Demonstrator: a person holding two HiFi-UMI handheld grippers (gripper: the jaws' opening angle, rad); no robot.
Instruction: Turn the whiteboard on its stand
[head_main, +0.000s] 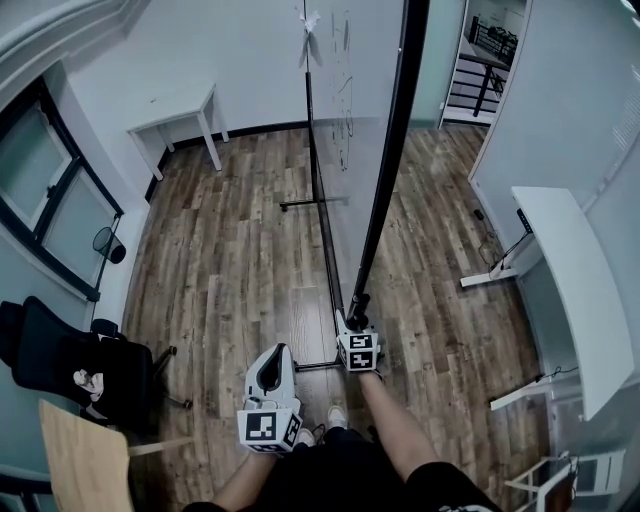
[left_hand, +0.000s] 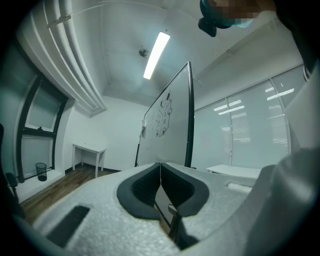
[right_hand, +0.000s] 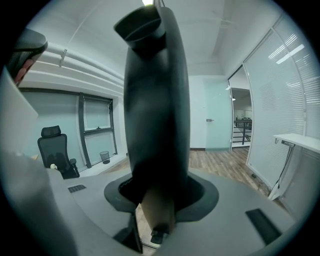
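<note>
**Head view.** Your right arm reaches forward and your right tool (head_main: 355, 322) sits low on the near black side edge (head_main: 385, 180) of the whiteboard (head_main: 360, 100). The board stands upright on the wood floor (head_main: 230, 260) and you see it nearly edge-on, running away from you. Your left tool (head_main: 274, 356) hangs free beside it, lower and nearer your body, well off the frame. One stand foot (head_main: 315, 203) juts left at the far end of the board. Left of the board the floor is open up to a white table (head_main: 175, 110) at the wall, with a black chair (head_main: 60, 360) near your left side. On the right a long white bench (head_main: 570, 270) stands by the glass wall, with a strip of open floor between it and the board.

**Left gripper view.** The left tool (left_hand: 160, 167) has its dark pads pressed together with nothing between them. It tilts upward toward the whiteboard (left_hand: 167, 130), which stands apart from it. The small table (left_hand: 89, 150) and a bin (left_hand: 41, 171) lie off to the left.

**Right gripper view.** The right tool (right_hand: 156, 192) is clamped on the dark frame post (right_hand: 155, 100), which rises straight up between the pads and fills the middle of the view. The chair (right_hand: 55, 150) shows to the left and open floor (right_hand: 220, 160) to the right.
</note>
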